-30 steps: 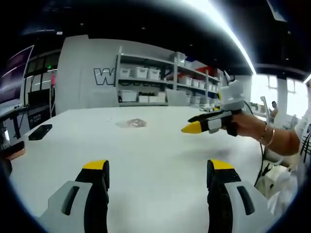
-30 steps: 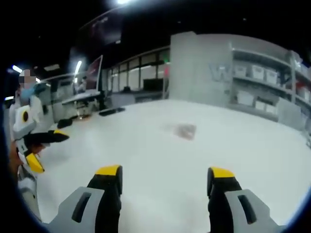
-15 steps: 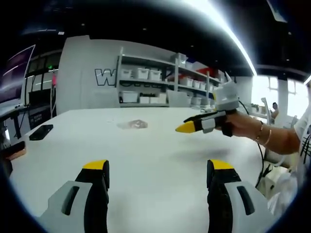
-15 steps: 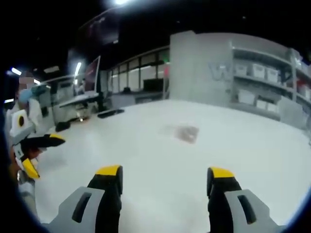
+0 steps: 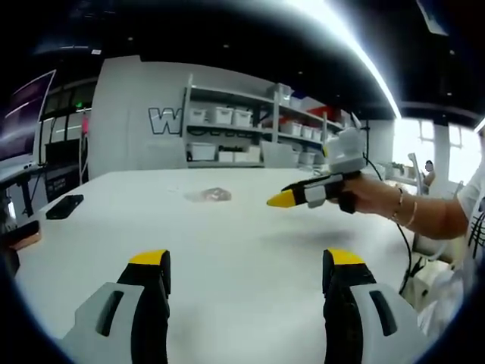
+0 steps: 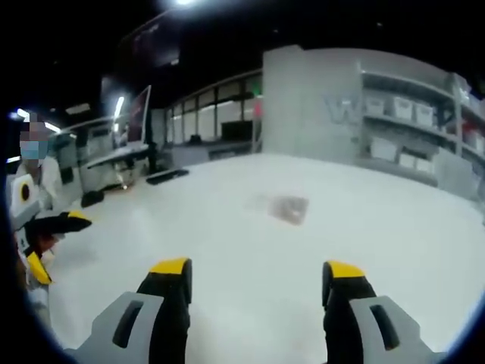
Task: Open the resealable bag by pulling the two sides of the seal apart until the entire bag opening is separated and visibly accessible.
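A small clear resealable bag [image 5: 208, 195] lies flat on the white table [image 5: 242, 235], well beyond both grippers; in the right gripper view the bag [image 6: 285, 207] is blurred. My left gripper [image 5: 247, 262] is open above the near table, with nothing between its yellow-tipped jaws. My right gripper [image 6: 258, 269] is open too and holds nothing. In the left gripper view the right gripper [image 5: 303, 195] comes in from the right, held by a hand [image 5: 367, 199], its yellow tip pointing toward the bag. The left gripper [image 6: 51, 244] appears at the far left of the right gripper view.
A dark phone [image 5: 62, 205] and a brownish object [image 5: 23, 233] lie near the table's left edge. Shelves with white bins [image 5: 227, 129] stand behind the table. Two dark items [image 6: 167, 176] rest on its far left side. A person's forearm [image 5: 432, 220] reaches in from the right.
In the left gripper view the right gripper has moved left, closer to the bag. The bag has not moved, and both grippers stay open.
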